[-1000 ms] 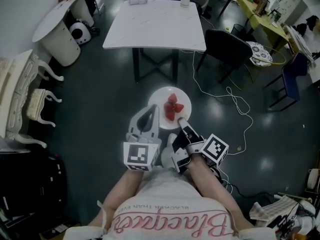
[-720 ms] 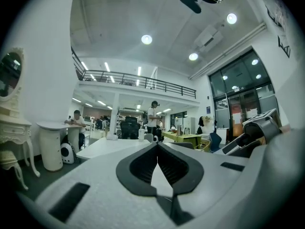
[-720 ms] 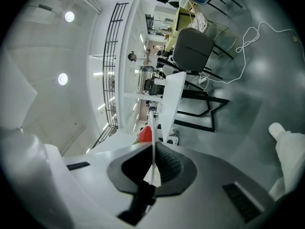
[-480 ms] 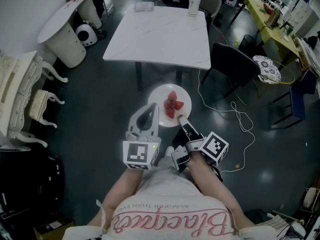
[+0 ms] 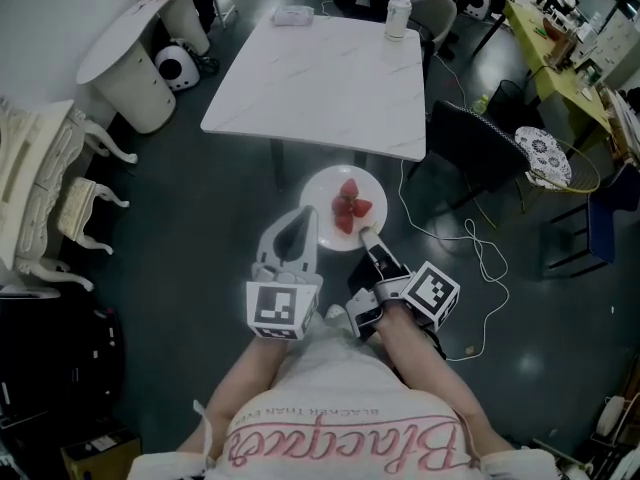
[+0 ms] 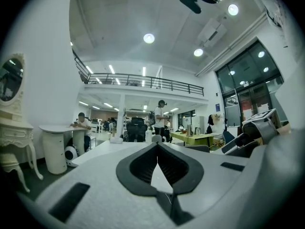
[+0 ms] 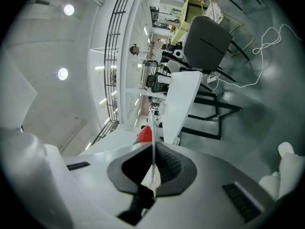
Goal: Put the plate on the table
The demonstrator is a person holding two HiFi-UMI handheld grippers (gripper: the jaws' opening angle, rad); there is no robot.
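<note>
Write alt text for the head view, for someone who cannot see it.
Seen from above, a person holds a white plate of strawberries over a dark floor, its near rim pinched in the right gripper, just short of a white table. The left gripper, jaws together, points at the plate's left rim. A can stands near the table's far edge.

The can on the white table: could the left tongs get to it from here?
Probably not. The can stands at the table's far edge, while the left tongs, shut and empty, hover over the floor short of its near edge, the whole tabletop between.
</note>
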